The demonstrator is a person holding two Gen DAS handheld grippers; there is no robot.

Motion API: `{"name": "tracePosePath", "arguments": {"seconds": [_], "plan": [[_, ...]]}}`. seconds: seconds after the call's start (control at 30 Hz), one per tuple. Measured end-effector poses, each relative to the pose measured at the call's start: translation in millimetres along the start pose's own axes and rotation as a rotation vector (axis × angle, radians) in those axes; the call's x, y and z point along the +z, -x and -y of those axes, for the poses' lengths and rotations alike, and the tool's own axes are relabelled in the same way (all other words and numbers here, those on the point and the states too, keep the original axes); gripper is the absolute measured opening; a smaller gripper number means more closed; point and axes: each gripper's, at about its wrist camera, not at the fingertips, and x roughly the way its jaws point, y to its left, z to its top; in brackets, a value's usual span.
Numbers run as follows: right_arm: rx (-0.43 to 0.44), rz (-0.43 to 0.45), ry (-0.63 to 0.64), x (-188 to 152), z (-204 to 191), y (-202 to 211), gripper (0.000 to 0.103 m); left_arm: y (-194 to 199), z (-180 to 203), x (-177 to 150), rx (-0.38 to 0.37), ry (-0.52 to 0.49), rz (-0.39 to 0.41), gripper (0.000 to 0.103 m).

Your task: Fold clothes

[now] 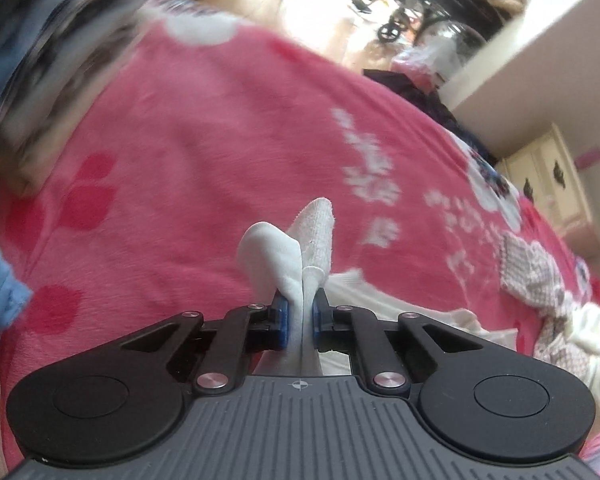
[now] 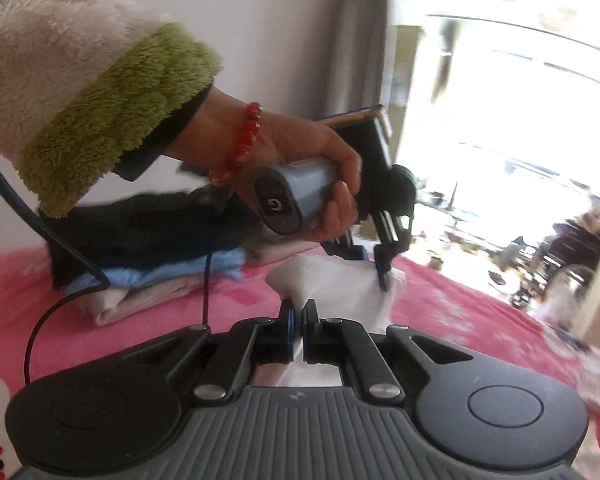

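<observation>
Left tool (image 1: 299, 322) clenched on a white garment (image 1: 288, 248), blue pads pinching a bunched fold that sticks up past the tips. Right tool (image 2: 298, 326) likewise clamped on the same white cloth, at another edge. Garment stretched between both tools, lifted just above a pink blanket (image 1: 188, 152) covering the bed. Beyond, a hand (image 2: 300, 152) with a red bead bracelet (image 2: 242, 140) and fuzzy green-cuffed sleeve (image 2: 112, 112) gripping the left tool's handle. Behind it, folded clothes stacked (image 2: 148, 256) on the blanket.
</observation>
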Motion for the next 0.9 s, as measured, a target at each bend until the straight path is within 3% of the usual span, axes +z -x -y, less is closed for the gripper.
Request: {"name": "tracePosePath", "arguments": {"seconds": [0.2, 0.53, 0.9], "plan": [[-0.12, 0.06, -0.176, -13.7, 51.2, 52.8, 0.004, -10.7, 98.3, -11.6, 0.043, -0.129, 0.001, 0.009], [-0.304, 0.077, -0.4, -64.9, 131.2, 133.3, 0.004, -69.1, 245.1, -72.4, 0.073, -0.356, -0.047, 0.009], [-0.436, 0.049, -0.609, -124.0, 185.0, 179.5, 0.004, -123.0, 340.5, -137.7, 0.105, -0.546, -0.121, 0.009]]}}
